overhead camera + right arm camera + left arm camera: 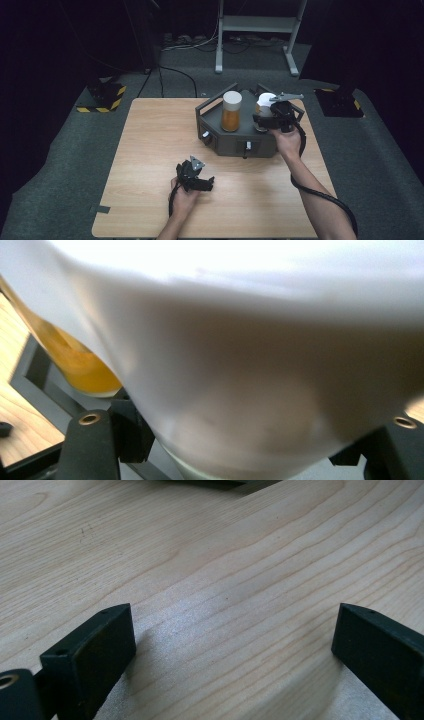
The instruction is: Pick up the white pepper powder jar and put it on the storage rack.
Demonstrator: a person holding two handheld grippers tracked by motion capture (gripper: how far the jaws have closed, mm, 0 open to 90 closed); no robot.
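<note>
White cup [264,104] stands upright on the dark tray [218,131] near the desk's [150,150] far right corner, and the right hand-held gripper [272,119] is right at it. In the right gripper view the cup's pale wall [240,390] sits between the two black jaws, which flank its lower part on either side. Whether they already press the wall or merely bracket it cannot be told from these pictures. The cup's long axis is vertical, and the hand-held gripper comes at it from the near right side, roughly level, so the jaws span it across its width.

Just left of the cup on the same tray stands a taller glass [231,111] of amber liquid with a pale top. In the right gripper view its amber side [82,367] shows just beside the cup's left wall; they look close, though contact cannot be judged. That glass is the likeliest thing to be knocked if the cup is carried leftward, and the tray's raised rim stands in the way of any low slide off it.

The left hand-held gripper [196,176] rests near the desk's near edge, well apart from the tray, its jaws wide apart over bare wood [215,580] with nothing between them. The right hand is plainly the nearer one.
</note>
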